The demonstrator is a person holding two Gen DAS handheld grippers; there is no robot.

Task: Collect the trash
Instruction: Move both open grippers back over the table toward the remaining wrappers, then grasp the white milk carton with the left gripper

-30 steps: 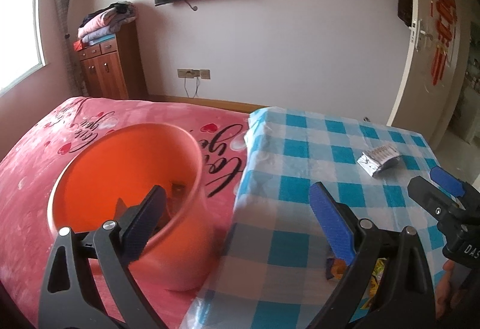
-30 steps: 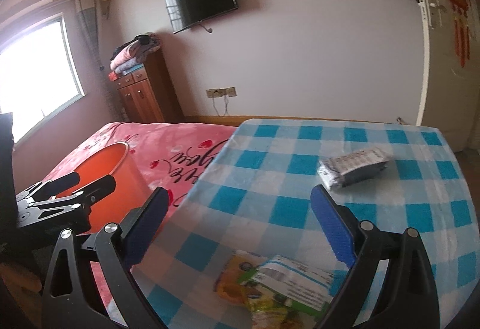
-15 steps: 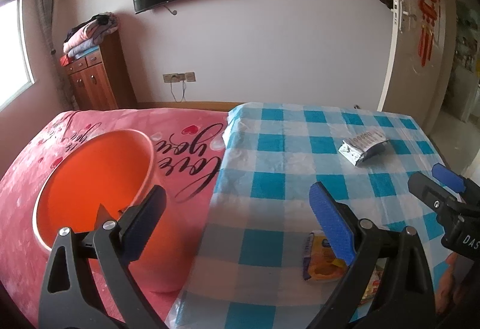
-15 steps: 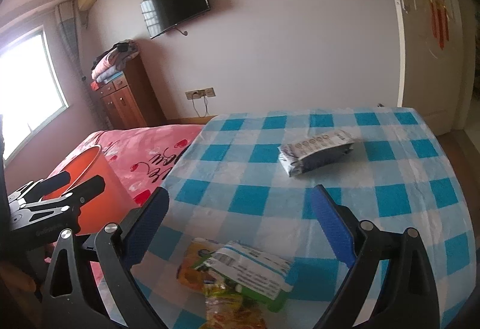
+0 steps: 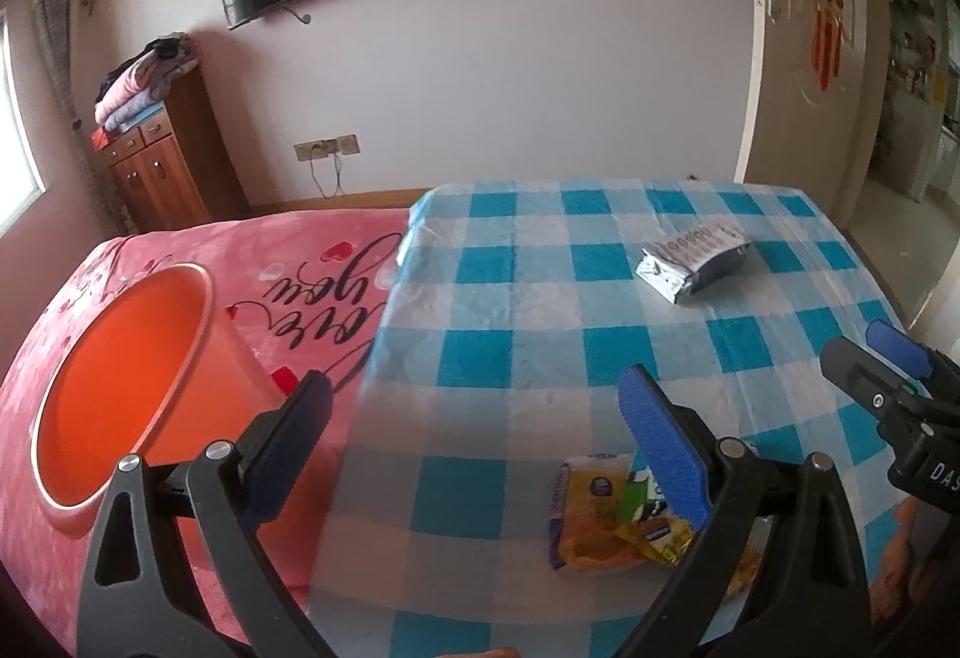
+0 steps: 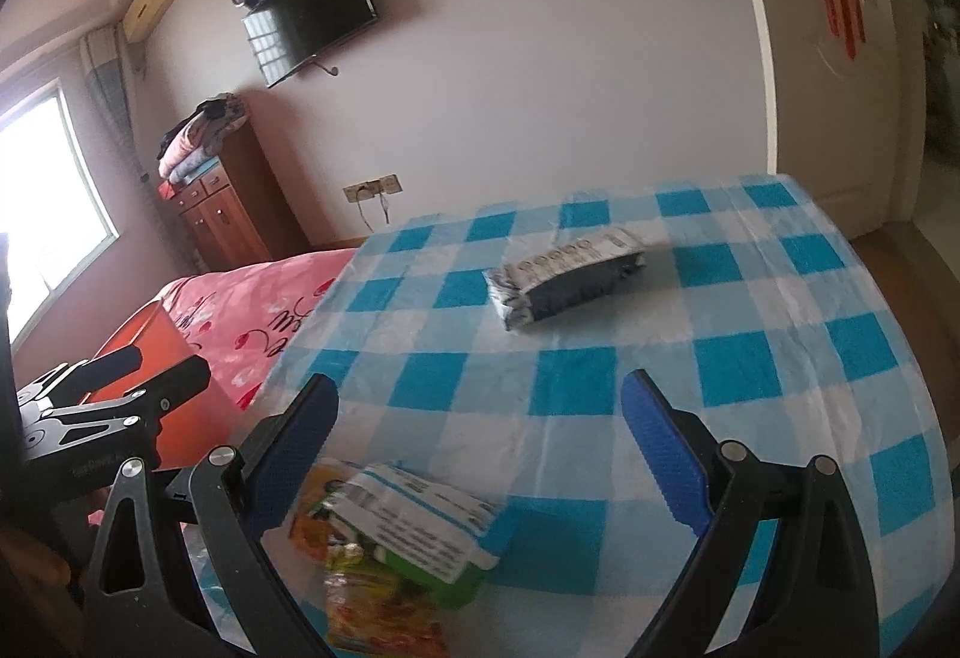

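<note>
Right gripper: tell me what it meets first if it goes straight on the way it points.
Probably the silver packet on the checked tablecloth; the open right gripper points over the nearer snack wrappers. Depth is uncertain.

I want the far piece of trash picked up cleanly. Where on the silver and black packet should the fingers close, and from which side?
Probably from above, across the middle of the silver packet. It lies flat on the checked tablecloth with its long axis running left to right, so its short width would likely fit between the open right gripper fingers. The crimped left end looks flimsier.
</note>
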